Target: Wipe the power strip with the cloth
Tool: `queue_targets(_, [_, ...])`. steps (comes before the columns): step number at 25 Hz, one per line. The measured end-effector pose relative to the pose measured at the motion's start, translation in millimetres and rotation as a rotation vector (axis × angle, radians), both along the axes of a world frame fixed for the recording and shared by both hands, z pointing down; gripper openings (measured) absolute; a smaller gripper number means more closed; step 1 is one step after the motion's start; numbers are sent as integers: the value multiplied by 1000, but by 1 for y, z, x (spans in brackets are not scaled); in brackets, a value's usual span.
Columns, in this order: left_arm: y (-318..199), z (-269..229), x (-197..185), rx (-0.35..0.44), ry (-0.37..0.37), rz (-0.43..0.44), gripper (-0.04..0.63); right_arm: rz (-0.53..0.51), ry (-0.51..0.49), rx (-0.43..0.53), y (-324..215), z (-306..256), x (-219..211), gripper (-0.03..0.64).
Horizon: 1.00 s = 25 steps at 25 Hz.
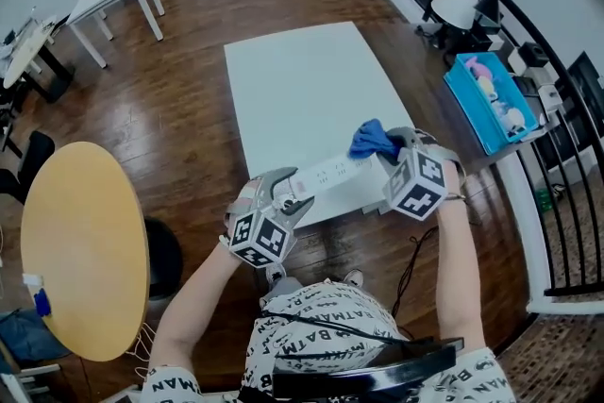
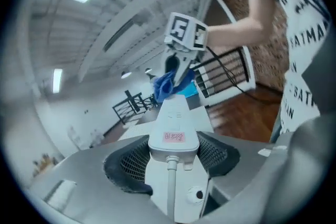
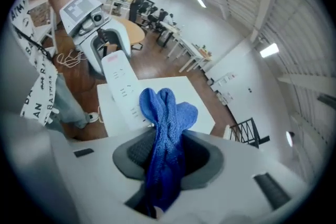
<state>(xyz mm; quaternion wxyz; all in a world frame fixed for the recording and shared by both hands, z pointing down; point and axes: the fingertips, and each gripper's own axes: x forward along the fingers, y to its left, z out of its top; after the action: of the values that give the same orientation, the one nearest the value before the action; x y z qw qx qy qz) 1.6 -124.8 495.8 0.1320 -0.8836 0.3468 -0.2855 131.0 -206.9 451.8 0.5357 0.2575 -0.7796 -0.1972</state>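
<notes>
**Item: power strip.** White, long and narrow. Socket slots run along its upper face, there is a pink label near the cord end, and a white cord runs out toward me.

**Location:** over the near edge of the white desk, spanning between my two grippers. I cannot tell whether it rests on the desk.

**Left gripper:** clamped on the strip's cord end, one pad on each long side. I judge this grip steadies the strip and keeps its socket face turned up for wiping.

**Right gripper:** closed on the blue cloth. A bunched wad stands out past the jaws, so fabric rather than plastic would meet the strip. The cloth sits at the strip's far end. Contact is uncertain.
</notes>
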Motion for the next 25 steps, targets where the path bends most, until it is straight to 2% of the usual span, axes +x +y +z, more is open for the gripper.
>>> queue_targets(3, [-17, 10, -12, -180, 220, -110, 279, 101, -252, 12, 4, -22, 2, 124])
queue_targets(5, [-28, 14, -19, -250, 298, -163, 279, 126, -420, -22, 15, -32, -8, 124])
queue_targets(6, [-31, 16, -22, -272, 314, -178, 279, 126, -470, -38, 21, -34, -15, 124])
queue_targets(10, [-38, 20, -21, -319, 310, -203, 279, 100, -491, -41, 40, -25, -46, 124])
queue_targets(13, [-44, 20, -20, -335, 323, -243, 279, 134, -529, -25, 39, -19, -60, 124])
queue_targets(15, [-50, 17, -19, -370, 385, -269, 279, 177, -573, -14, 35, -16, -59, 124])
queue_targets(17, [-54, 11, -14, -432, 496, -271, 279, 222, -630, -16, 31, -14, -51, 124])
queue_targets(20, [-55, -3, -11, -500, 638, -241, 279, 231, -770, -77, 39, -14, -50, 124])
queue_targets(23, [-52, -16, -10, -531, 711, -204, 279, 190, -864, -134, 55, -18, -72, 124])
queue_targets(25, [-49, -23, -6, -528, 716, -186, 279, 163, -882, -158, 60, -15, -83, 124])
